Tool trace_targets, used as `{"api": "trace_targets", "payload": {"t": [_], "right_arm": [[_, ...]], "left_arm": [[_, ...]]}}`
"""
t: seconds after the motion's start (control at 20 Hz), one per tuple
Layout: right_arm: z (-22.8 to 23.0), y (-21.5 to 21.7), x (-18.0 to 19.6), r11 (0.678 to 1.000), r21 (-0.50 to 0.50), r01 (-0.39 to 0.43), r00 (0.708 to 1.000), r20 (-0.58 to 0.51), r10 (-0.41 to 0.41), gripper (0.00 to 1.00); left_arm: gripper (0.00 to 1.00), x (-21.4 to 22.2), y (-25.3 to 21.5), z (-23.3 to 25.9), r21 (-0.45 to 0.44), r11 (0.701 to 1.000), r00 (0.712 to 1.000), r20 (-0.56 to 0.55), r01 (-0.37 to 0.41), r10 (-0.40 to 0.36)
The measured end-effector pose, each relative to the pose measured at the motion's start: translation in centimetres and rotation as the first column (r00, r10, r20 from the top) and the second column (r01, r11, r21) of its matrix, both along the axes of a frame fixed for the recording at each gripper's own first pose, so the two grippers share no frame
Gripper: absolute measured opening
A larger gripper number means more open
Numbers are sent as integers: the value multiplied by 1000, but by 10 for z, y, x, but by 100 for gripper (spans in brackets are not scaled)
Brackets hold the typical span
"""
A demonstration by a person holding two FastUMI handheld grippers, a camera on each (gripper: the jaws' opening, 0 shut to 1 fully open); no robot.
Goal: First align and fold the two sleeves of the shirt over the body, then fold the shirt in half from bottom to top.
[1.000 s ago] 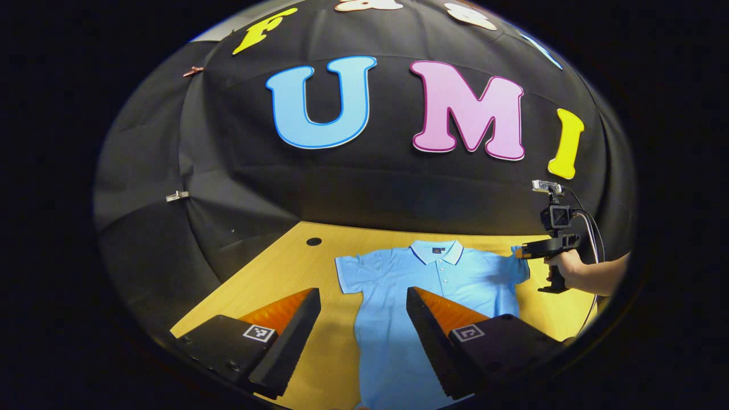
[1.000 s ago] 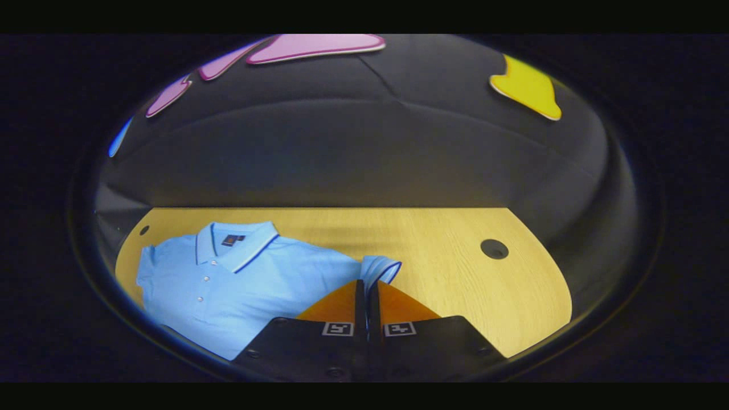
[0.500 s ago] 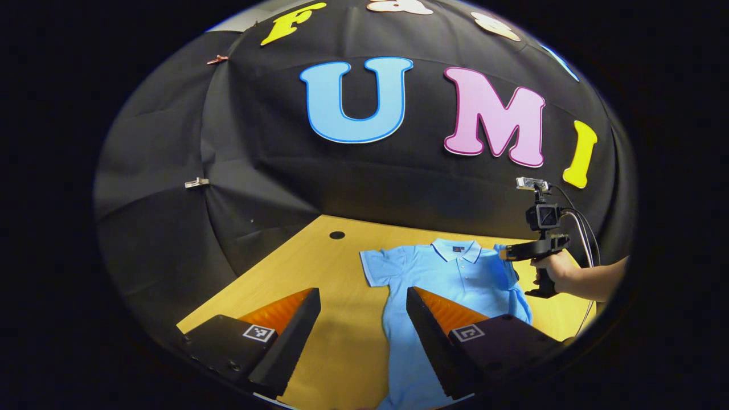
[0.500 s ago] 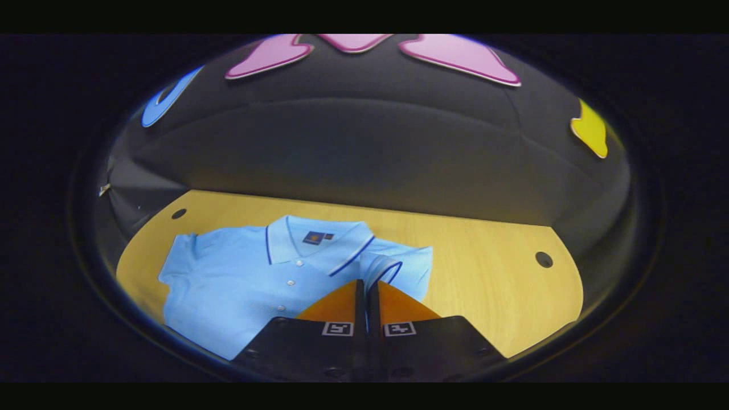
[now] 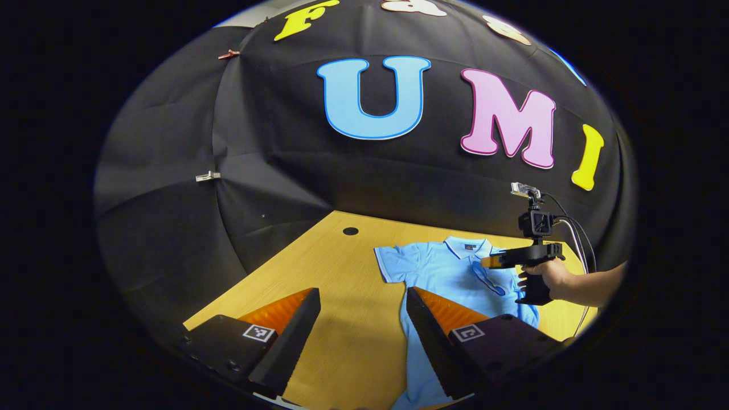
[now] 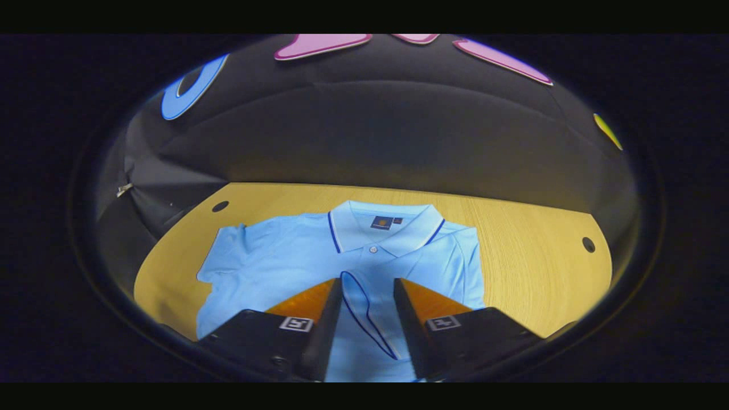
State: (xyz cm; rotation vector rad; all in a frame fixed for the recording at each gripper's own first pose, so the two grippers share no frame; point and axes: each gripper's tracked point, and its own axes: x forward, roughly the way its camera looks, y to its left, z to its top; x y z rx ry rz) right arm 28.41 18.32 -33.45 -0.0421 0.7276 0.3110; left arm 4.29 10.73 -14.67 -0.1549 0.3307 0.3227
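A light blue polo shirt lies face up on the wooden table, collar toward the wall. Its right sleeve, edged in dark blue, lies folded over the chest. My right gripper hovers over that sleeve, open, with the sleeve's edge showing between the fingers. The other sleeve is still spread out flat. In the left gripper view the shirt lies ahead to the right, and a hand holds the right gripper above it. My left gripper is open over bare table, left of the shirt.
Round cable holes sit in the table near the back left and at the right. The booth's black cloth wall rises just behind the table. A cable trails from the right gripper's handle.
The right gripper carried the sleeve leftward over the shirt's body, then opened and let it go. The left gripper drew back to the left, so the shirt sits farther right in its view.
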Motion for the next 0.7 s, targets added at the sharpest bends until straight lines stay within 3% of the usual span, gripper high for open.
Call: {"api": "trace_targets", "payload": {"t": [0.05,0.15,0.2,0.4,0.7], "right_arm": [[7,-1,-2,1000,-1,0,1000,15,0,73],[20,-11,-7,1000,-10,8,999,52,-7,100],[29,-20,-11,1000,-23,17,997,76,-15,94],[61,-53,-30,997,-61,43,987,158,-33,98],[91,-115,-65,991,-101,89,978,197,-68,96]], "left_arm": [[98,5,0,-2,1,1000,1000,2,7,-7],[99,20,0,-1,0,1000,1000,8,28,-28],[99,30,1,0,-2,999,999,10,42,-42],[99,78,7,-6,-20,996,996,14,86,-86],[99,156,25,-48,-60,988,989,-35,141,-144]]}}
